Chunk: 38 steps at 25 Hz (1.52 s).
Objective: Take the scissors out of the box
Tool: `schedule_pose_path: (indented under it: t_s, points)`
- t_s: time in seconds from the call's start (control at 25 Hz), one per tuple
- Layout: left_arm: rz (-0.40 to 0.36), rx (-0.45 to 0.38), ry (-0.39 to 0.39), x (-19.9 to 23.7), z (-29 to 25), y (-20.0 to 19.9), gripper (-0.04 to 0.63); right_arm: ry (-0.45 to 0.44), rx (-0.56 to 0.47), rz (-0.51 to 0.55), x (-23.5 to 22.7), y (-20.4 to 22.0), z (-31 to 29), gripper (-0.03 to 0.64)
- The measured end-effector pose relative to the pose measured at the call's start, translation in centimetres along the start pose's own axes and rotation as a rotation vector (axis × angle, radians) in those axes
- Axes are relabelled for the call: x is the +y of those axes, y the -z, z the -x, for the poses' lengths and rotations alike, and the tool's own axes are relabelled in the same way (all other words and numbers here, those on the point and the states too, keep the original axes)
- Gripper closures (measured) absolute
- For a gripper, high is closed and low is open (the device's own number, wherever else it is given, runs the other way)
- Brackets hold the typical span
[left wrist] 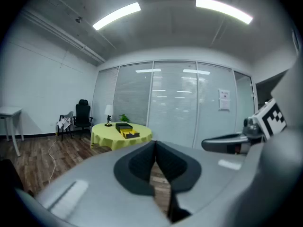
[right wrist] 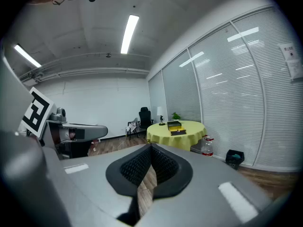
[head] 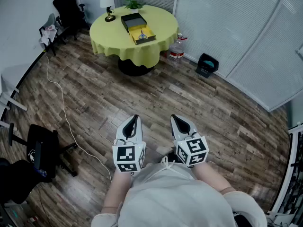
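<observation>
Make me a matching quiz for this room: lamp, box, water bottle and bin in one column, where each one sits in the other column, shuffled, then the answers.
Things:
1. lamp
2. box
3. water bottle
4. bin

Places:
A. on the floor by the blinds, apart from the table
B. on the floor right beside the table
C. in the middle of the table, yellow inside showing
D. on the table, near its far left edge

Pairs: 1-D, 2-C, 3-B, 4-A.
</observation>
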State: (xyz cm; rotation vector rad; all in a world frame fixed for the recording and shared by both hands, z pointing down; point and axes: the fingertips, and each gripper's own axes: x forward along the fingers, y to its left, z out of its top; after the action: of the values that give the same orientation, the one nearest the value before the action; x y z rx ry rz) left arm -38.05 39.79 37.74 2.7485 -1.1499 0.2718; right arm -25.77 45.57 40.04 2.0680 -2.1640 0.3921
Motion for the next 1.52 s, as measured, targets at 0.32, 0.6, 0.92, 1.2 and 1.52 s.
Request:
schedule_pose_path:
  t_s: [0.32, 0.6, 0.92, 1.2, 1.52]
  points:
    - [0.024, 0.01, 0.003, 0.4, -0.8, 0.2, 0.589, -0.01, 0.022, 0.004, 0.2, 0.6, -0.2, 0.618]
    - [0.032, 0.049, 0.016, -0.2, -2.7, 1.1, 0.589, 0.035, 0.07, -0.05, -2.0, 1.8, -1.4, 0.618]
    - [0.05, 0.082, -0.02, -1.8, -7.1, 1.6, 0.589, 0.003, 0.098, -0.082, -6.7, 2.3, -3.5, 0.618]
    - [0.071, 0.058, -0.103, -3.4, -13.1, -0.5, 0.589, -0.078, 0.088, -0.063, -12.9, -0.2, -6.9, 0.618]
    - [0.075, 0.067, -0.158, -8.0, -22.2, -2.1, 0.589, -0.111, 0.082, -0.083, -24.1, -2.5, -9.4, 0.618]
